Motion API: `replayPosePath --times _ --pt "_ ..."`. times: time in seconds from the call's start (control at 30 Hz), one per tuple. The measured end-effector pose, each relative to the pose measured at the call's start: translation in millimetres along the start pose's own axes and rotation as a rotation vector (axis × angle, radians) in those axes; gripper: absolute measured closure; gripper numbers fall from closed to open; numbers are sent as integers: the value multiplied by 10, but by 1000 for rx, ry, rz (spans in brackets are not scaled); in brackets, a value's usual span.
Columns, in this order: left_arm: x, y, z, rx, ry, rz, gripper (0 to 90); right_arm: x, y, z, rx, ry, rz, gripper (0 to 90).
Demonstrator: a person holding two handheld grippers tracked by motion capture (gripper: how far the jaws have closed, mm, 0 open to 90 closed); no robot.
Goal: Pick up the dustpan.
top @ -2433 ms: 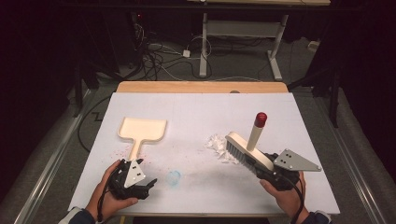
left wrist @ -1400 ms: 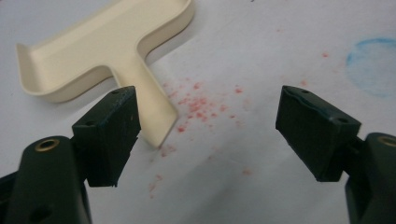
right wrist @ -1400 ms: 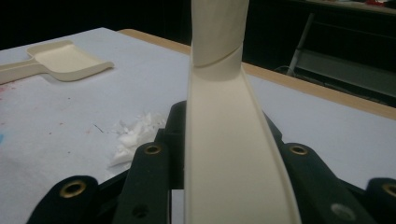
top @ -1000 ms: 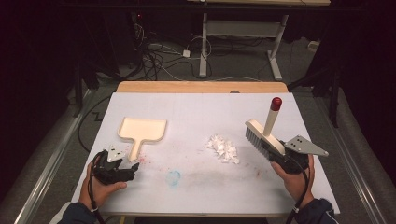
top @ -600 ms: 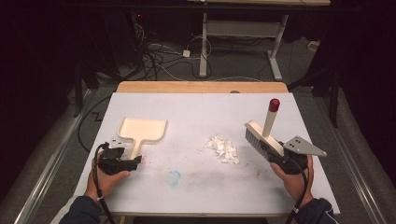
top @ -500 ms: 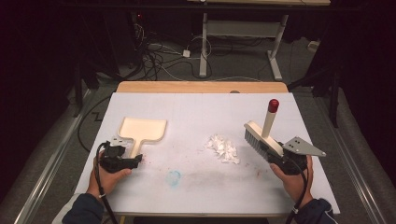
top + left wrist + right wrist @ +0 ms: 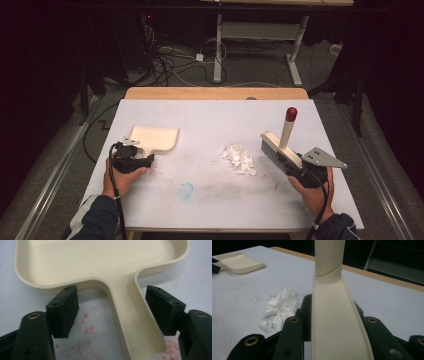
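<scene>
Left gripper has slid up to the dustpan — jaws closing around its handle, not yet pinching; right gripper clamps the brush, shreds unswept.

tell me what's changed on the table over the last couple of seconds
The left gripper moved up the table to the dustpan; its jaws have just been closing, with the dustpan's handle between them, pads not yet touching. The right gripper carried the brush rightward, off the paper scraps, early on, then held. Dustpan and scraps stayed put; the brush stays gripped.
</scene>
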State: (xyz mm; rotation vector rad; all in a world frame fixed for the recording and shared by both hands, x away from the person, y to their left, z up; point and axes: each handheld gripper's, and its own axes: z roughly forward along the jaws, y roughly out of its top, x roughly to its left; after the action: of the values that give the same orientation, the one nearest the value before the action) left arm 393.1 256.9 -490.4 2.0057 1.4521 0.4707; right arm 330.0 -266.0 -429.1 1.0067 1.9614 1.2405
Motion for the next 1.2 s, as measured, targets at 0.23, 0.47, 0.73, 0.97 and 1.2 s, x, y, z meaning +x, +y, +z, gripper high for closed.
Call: replayPosePath --times 0.23,0.47,0.73,0.97,1.2 --pt "22 36 1 5 14 1 387 -25 -11 15 1 -4 12 676" --pt "35 38 -23 10 -9 4 633 -30 -10 60 7 -11 16 676" --pt "22 49 -40 26 -3 34 637 -21 -17 84 15 -12 12 676" --pt "3 77 -98 38 -1 64 640 -55 -28 83 22 -20 17 676" --pt "-34 107 -200 30 -24 99 641 -78 -37 82 24 -26 20 676"
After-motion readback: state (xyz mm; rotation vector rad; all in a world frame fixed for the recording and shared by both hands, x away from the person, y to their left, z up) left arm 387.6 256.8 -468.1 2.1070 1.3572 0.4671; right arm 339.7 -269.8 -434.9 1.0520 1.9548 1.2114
